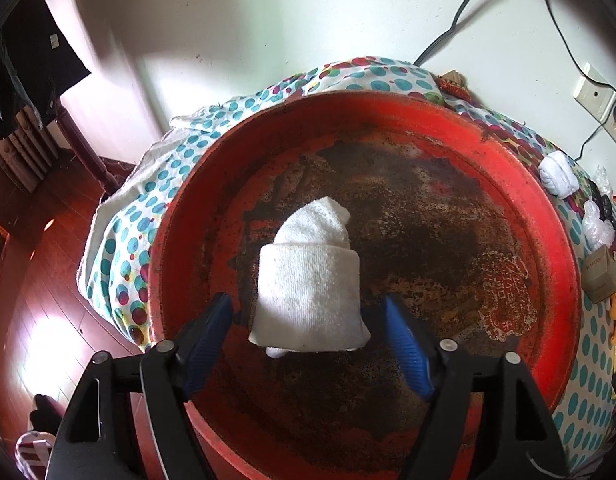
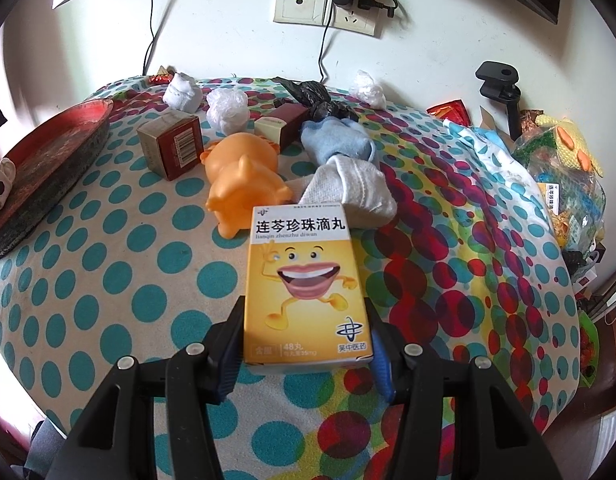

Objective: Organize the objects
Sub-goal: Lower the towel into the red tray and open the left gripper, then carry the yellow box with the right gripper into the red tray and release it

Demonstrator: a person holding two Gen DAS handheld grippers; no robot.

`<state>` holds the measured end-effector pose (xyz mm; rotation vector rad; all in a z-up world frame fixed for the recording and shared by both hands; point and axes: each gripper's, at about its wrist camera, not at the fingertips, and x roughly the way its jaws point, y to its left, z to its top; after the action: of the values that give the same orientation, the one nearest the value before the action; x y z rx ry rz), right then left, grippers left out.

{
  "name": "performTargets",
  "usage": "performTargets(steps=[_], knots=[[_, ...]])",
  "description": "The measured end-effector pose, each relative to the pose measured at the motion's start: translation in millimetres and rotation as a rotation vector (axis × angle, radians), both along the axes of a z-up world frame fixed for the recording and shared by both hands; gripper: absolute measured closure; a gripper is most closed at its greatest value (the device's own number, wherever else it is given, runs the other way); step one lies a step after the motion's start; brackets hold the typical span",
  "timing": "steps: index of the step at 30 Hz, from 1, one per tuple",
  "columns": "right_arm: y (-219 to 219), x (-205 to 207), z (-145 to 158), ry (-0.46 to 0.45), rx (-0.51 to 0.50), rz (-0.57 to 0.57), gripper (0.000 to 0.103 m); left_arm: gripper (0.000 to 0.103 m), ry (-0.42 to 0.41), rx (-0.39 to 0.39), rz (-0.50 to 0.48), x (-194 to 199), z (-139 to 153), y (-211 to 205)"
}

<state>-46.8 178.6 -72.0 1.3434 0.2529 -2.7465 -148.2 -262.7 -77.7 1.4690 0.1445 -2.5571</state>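
In the left wrist view, the left gripper [image 1: 308, 320] is sitting at the bottom of the frame with its blue-padded jaws released, standing clear on either side of a rolled white knitted sock bundle [image 1: 308, 280]. That bundle is lying in the lower middle of the frame on the worn, dark-stained floor of a round red tray [image 1: 556, 216], whose rim is filling most of the picture. Beyond the rim, a tablecloth with teal and red dots [image 1: 120, 248] is showing at left and right.

In the right wrist view, the right gripper [image 2: 304, 344] is clenching a yellow cardboard medicine box [image 2: 304, 284] at the lower centre, one pad pressing on each long side. The box is reading "连芩珍珠滴丸", "lianqin zhenzhu diwan" and "48丸", above a cartoon laughing mouth. Just behind it, an orange plastic pig toy [image 2: 244, 184] is lying left of centre and a folded grey-white sock [image 2: 352, 188] right of centre. Farther up, a brown barcoded carton [image 2: 172, 146] is sitting at upper left, with a white wall socket plate [image 2: 328, 8] at the top.
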Motion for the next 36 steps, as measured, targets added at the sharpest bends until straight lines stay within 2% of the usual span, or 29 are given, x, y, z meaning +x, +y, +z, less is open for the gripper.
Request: performTargets(steps=[7,14,21,28,36], knots=[[-2,5,1,-0.013,-0.016,-0.002,0.05,0.005,0.022,0.021,0.005,6,21,2],[-8,12,4,-0.012,-0.045,0.009,0.05,0.003,0.046,0.02,-0.009,9,41,7],[-26,19,22,0.015,-0.077,0.049,0.05,0.002,0.045,0.041,0.021,6,53,-1],[-72,19,46,0.044,-0.106,0.172,0.05,0.001,0.047,0.06,0.063,12,59,-21],[-160,-2,64,0.041,-0.156,0.346,0.05,0.0,0.036,0.111,0.12,17,57,-45]])
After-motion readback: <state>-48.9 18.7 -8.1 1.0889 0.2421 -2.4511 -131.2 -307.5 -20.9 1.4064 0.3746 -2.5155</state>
